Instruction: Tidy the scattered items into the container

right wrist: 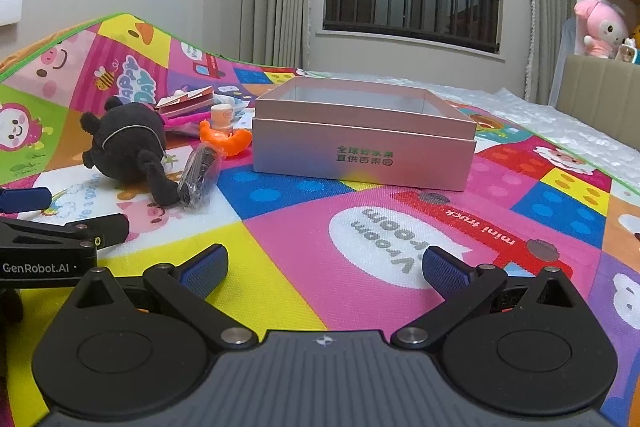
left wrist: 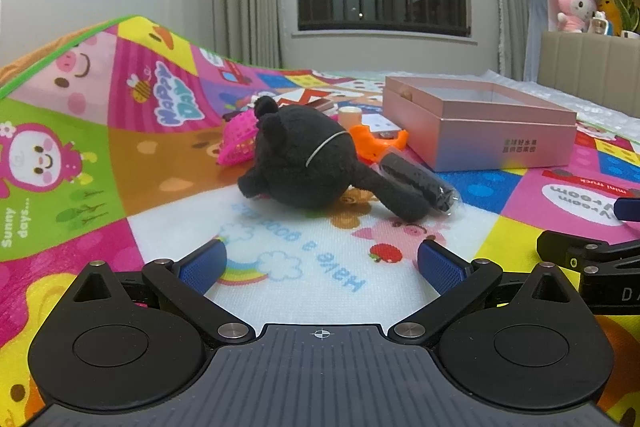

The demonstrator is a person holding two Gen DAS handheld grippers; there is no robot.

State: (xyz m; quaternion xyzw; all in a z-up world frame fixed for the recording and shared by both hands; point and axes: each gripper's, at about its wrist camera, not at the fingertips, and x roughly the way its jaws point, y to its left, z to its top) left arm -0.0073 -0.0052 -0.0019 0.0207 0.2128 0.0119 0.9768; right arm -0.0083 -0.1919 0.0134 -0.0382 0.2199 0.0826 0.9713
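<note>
The left tongs (left wrist: 322, 259) and the right tongs (right wrist: 324, 265) were both spread wide and empty, held low over the colourful cartoon-printed play mat (right wrist: 288, 227). The scattered items lay together on the mat, left of the open pink cardboard box (right wrist: 364, 155), which appeared to hold nothing in the part that could be seen. Nearest to the left tongs lay the black round plush toy with small ears (left wrist: 308, 159); it was judged light and soft, likely to give under pressure, so a hold across its round body or on a stubby limb would be preferred. Touching its leg lay a dark cylinder in a clear plastic wrapper (left wrist: 420, 183), judged light but slippery, best taken across its middle. Behind were seen an orange plastic toy (left wrist: 378, 143), judged stiff and easy to pinch, a small cream-capped bottle (right wrist: 222, 117) and a pink mesh plastic piece (left wrist: 238, 137). The pink mesh piece was shown clearly only in the left wrist view, being mostly hidden by the plush in the other; the box's printed front wall and a reddish folded card (right wrist: 186, 101) were shown better in the right wrist view.
</note>
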